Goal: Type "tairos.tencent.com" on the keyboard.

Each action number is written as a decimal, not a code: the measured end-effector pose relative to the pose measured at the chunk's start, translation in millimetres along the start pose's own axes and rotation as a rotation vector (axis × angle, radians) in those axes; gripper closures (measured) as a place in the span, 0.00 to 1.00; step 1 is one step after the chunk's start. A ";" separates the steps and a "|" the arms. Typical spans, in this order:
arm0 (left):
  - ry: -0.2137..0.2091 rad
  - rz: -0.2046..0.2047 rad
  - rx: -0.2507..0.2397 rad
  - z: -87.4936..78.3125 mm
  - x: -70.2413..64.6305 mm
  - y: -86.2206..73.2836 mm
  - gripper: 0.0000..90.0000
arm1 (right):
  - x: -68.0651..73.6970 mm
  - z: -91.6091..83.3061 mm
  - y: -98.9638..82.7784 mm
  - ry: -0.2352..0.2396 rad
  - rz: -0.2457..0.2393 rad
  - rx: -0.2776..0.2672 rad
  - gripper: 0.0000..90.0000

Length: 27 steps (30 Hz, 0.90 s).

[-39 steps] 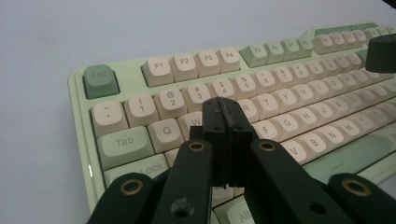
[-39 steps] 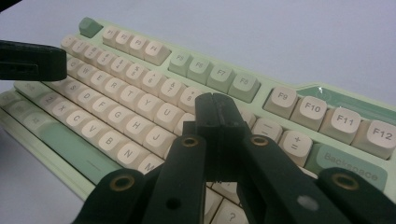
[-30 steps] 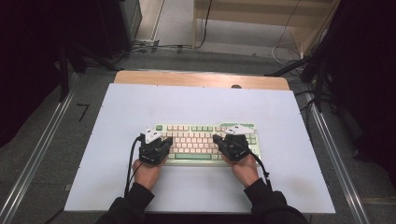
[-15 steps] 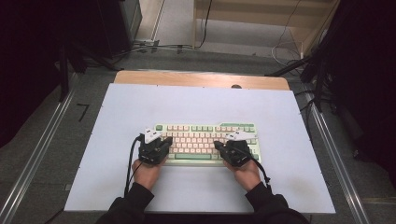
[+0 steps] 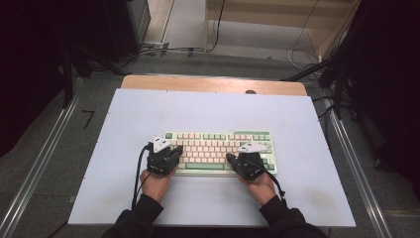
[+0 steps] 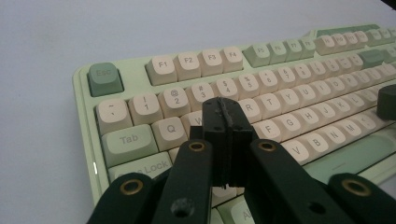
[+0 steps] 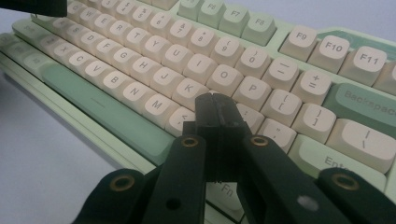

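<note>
- Keyboard (image 5: 220,151): lies flat on the white table (image 5: 124,124), near the person's edge, long axis running left to right, Esc end to the left.
- Left gripper (image 5: 171,154): jaws pressed together, holding nothing, tips over the left letter keys near W.
- Right gripper (image 5: 236,161): jaws likewise together and empty; its own view places them over the keys right of M.
- Key legends are legible in the gripper views, not from above.

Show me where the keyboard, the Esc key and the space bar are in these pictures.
keyboard (image 5: 218,144): high view, on its middle key rows.
Esc key (image 6: 104,77): left gripper view, on the green keycap's top.
space bar (image 7: 100,111): right gripper view, on the middle of the long green bar.
</note>
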<state>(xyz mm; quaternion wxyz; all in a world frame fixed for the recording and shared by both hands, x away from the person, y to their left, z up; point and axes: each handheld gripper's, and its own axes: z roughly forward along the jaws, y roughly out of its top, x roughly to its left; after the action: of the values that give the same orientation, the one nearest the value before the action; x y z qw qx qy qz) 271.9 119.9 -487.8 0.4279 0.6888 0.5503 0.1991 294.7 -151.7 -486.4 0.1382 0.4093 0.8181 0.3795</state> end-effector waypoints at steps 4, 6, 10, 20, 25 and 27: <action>-0.001 -0.001 0.001 0.2 -0.1 -0.2 1.00 | 1.0 1.3 -1.0 -0.004 -0.007 0.001 0.97; -0.003 -0.001 0.000 0.1 -0.3 -0.2 1.00 | 0.6 3.1 -2.5 -0.004 -0.007 0.003 0.97; -0.002 -0.001 -0.002 -0.1 -0.1 0.0 1.00 | 0.6 -1.8 0.8 0.005 0.005 -0.022 0.97; -0.006 -0.002 0.002 1.0 -0.7 0.2 1.00 | -1.2 -5.3 8.2 0.007 0.018 -0.052 0.97; -0.008 -0.003 -0.001 1.9 -2.0 0.6 1.00 | -1.6 -5.3 11.0 0.004 0.025 -0.065 0.97; -0.009 -0.002 -0.001 2.1 -2.6 1.0 1.00 | -1.8 -4.6 11.6 0.004 0.030 -0.065 0.97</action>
<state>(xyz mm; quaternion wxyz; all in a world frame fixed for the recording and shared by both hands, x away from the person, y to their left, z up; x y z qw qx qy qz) 273.2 116.6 -487.7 0.4308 0.6889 0.5490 0.1960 300.0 -151.1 -475.0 0.1442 0.4159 0.7994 0.4089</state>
